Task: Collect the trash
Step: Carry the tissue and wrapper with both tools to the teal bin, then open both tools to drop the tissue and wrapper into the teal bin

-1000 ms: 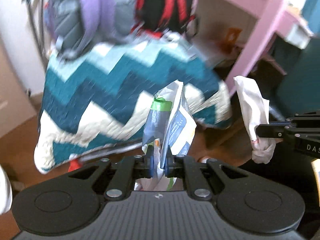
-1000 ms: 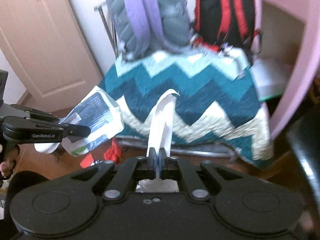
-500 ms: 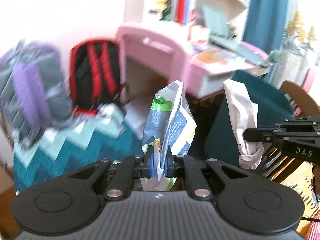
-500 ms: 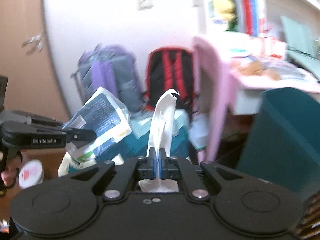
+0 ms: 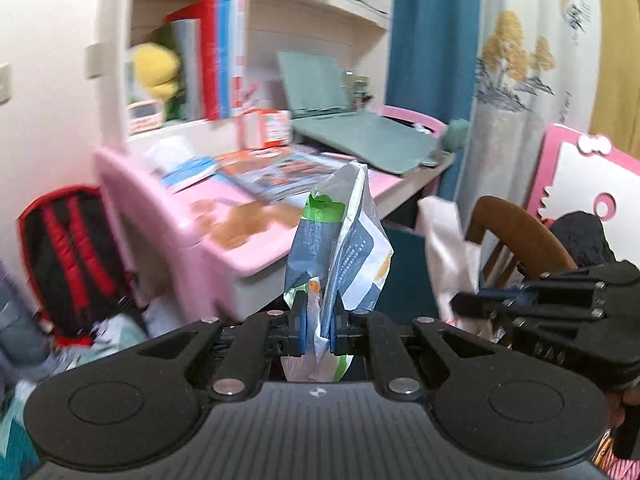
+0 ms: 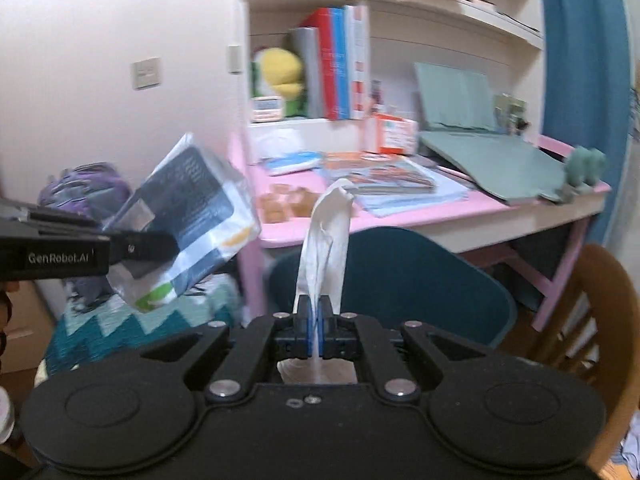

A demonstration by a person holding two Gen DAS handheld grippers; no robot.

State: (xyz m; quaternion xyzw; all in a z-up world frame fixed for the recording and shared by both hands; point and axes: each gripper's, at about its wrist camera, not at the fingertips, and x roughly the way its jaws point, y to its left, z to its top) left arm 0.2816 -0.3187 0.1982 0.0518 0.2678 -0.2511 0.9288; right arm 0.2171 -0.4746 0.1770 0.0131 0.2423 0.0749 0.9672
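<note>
Currently, in the left wrist view, the left gripper (image 5: 318, 330) stands clamped on a crumpled blue-and-white wrapper (image 5: 338, 248), its long axis upright, top toward the pink desk (image 5: 224, 224). A second ago a zigzag blanket filled this view; now desk and shelves do, so the load has been lifted and swung away from the pickup spot, probably toward a bin not in view.

In the right wrist view, the right gripper (image 6: 315, 338) is closed on a white tissue (image 6: 326, 240), which stands upright and narrow, tip curling right. Behind it sits a teal chair (image 6: 420, 280). Both pieces are secured; disposal remains.
</note>
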